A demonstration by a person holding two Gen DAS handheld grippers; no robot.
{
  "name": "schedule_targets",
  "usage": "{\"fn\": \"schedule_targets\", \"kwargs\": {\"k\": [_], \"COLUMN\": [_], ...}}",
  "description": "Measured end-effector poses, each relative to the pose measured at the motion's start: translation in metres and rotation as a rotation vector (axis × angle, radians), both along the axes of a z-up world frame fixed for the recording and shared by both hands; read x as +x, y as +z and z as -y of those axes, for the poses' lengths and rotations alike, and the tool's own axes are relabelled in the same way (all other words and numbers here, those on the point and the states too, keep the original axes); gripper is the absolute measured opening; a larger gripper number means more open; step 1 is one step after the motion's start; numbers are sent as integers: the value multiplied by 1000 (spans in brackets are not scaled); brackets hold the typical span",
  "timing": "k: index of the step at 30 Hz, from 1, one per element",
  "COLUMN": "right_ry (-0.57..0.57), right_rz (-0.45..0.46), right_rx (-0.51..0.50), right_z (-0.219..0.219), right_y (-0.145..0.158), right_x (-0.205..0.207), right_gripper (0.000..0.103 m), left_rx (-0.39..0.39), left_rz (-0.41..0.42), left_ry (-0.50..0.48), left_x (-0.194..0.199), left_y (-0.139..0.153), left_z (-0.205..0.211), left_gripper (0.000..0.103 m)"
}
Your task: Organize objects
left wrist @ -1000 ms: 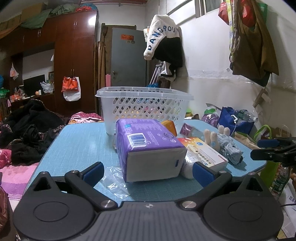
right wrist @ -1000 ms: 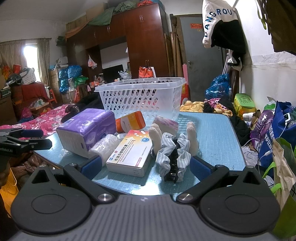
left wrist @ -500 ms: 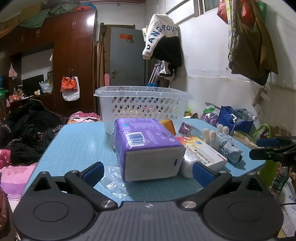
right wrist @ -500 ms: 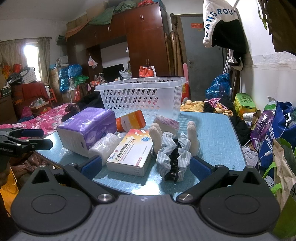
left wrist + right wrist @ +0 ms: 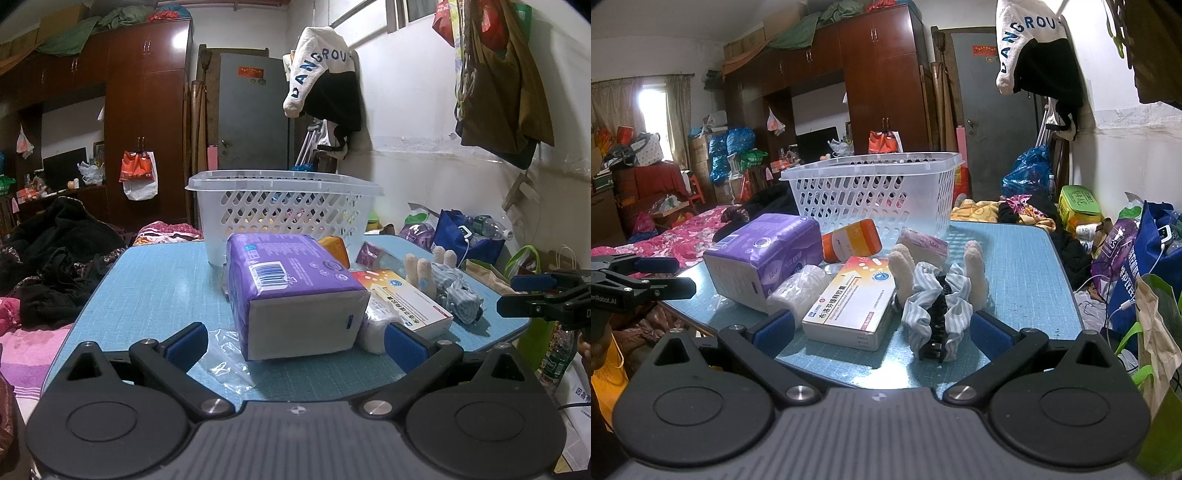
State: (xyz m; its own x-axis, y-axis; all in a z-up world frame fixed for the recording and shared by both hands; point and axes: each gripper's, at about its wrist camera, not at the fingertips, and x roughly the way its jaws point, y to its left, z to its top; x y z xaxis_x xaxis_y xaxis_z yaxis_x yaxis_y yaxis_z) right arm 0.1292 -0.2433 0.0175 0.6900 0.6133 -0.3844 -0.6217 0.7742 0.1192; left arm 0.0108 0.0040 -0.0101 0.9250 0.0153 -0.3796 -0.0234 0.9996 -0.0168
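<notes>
Both the left gripper (image 5: 293,341) and right gripper (image 5: 882,328) are held spread and empty at the table's (image 5: 155,284) near edge. The purple tissue pack (image 5: 295,295), mid-table before the white basket (image 5: 284,206), could be pushed into the medicine box (image 5: 853,306) if approached off-centre.

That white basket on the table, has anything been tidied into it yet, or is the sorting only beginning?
It seems to be only beginning. The white basket appears empty through its slots. Nothing is in hand: the left gripper and right gripper are both open. Left to sort on the blue table: the purple pack, orange bottle, medicine box and striped cloth bundle.
</notes>
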Motion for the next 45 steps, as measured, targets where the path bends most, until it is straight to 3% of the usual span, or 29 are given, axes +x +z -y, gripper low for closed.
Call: {"fn": "schedule_targets", "kwargs": {"k": [34, 38, 45], "right_ry": [-4, -7, -52], "right_rz": [10, 44, 194], "right_rx": [-11, 3, 52], "right_z": [1, 3, 10], "right_y": [-5, -4, -9], "right_x": [3, 2, -2], "right_gripper": [103, 103, 103], "left_rx": [7, 37, 97], "left_rz": [-7, 14, 115], "left_ry": [-8, -1, 28], "left_x": [0, -1, -6], "left_y": [-1, -1, 6], "left_z": [3, 6, 7], "left_gripper": [102, 102, 103]}}
